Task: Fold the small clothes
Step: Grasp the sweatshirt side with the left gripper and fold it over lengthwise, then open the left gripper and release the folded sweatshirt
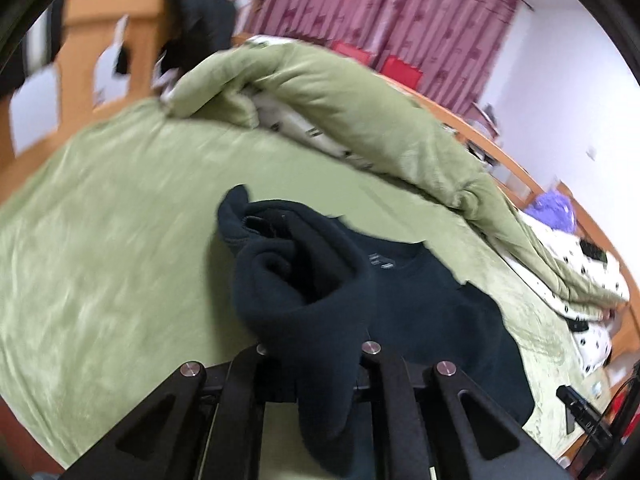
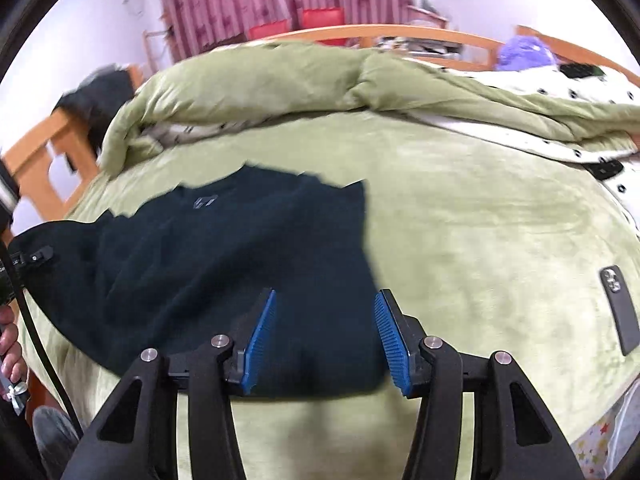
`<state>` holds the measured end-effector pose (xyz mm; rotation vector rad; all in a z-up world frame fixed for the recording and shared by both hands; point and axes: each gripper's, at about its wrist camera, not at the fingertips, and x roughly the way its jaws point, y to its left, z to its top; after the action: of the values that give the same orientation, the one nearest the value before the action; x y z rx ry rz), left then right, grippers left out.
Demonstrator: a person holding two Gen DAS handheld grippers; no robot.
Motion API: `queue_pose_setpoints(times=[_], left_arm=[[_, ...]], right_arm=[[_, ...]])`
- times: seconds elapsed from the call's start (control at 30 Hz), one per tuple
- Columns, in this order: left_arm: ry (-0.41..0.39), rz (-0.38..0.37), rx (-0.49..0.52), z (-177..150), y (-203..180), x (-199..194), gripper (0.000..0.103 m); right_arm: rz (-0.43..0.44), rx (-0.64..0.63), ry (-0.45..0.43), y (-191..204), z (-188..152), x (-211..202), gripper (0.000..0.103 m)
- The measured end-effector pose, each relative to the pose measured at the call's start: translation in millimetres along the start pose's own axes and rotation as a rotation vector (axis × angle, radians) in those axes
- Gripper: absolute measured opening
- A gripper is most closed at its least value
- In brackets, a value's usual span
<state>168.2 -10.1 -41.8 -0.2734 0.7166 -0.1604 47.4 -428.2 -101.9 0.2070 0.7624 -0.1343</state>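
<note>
A dark sweater lies on the green bed sheet, neckline toward the far side, its near hem at the bed's near edge. The left gripper pinches a bunched sleeve or side of it, lifted into a roll above the sheet. The right gripper is spread wide, blue pads either side of the near hem — not closed on it. To the right the sheet lies open as far as a dark phone near the right edge. Beyond, a rolled green quilt bounds the far side, a wooden bed frame the left.
</note>
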Motion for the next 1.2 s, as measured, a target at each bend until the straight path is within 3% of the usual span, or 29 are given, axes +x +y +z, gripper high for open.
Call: queue_pose_setpoints(times=[0.13,0.27,0.37,0.53,0.63,0.77,0.87,0.93,1.0,1.07,1.2], left_arm=[[-0.013,-0.045,0.130,3.7,-75.1,2.0,0.010],[0.014,-0.150,0.241,-15.6,-149.9,12.9,0.010],[0.100,-0.247,0.307,-53.4,-207.0,37.5,0.010],[0.243,-0.324,0.413,-127.0,-262.9,76.4,0.010],[0.297,-0.307,0.446,-156.1,-269.6,91.7,0.010],[0.331,-0.352,0.437,-152.0,-253.0,90.5,0.014],[0.373,-0.411,0.419,-137.0,-240.4,77.5,0.038],[0.337,-0.422,0.447,-130.4,-232.3,59.1,0.059],[0.262,-0.417,0.496,-125.7,-219.4,35.7,0.068],[0.215,-0.384,0.513,-119.4,-205.5,23.7,0.068],[0.224,-0.290,0.427,-102.2,-164.7,28.5,0.069]], right_arm=[[-0.024,0.047,-0.029,-42.2,10.9,-15.9,0.051],[-0.063,0.083,-0.033,-78.6,12.2,-25.4,0.051],[-0.092,0.104,-0.025,-98.1,7.3,-26.6,0.051],[-0.123,0.130,0.010,-123.3,-12.0,-23.9,0.051],[-0.125,0.129,0.027,-129.9,-21.8,-23.1,0.051],[-0.085,0.122,0.028,-126.4,-21.0,-21.5,0.051],[-0.014,0.108,0.021,-115.6,-11.5,-19.1,0.055],[0.048,0.105,0.008,-105.8,-3.0,-17.0,0.061],[0.108,0.109,-0.008,-94.6,4.4,-15.7,0.066],[0.171,0.107,-0.014,-81.1,12.3,-12.7,0.067],[0.264,0.098,-0.003,-51.5,23.7,3.2,0.069]])
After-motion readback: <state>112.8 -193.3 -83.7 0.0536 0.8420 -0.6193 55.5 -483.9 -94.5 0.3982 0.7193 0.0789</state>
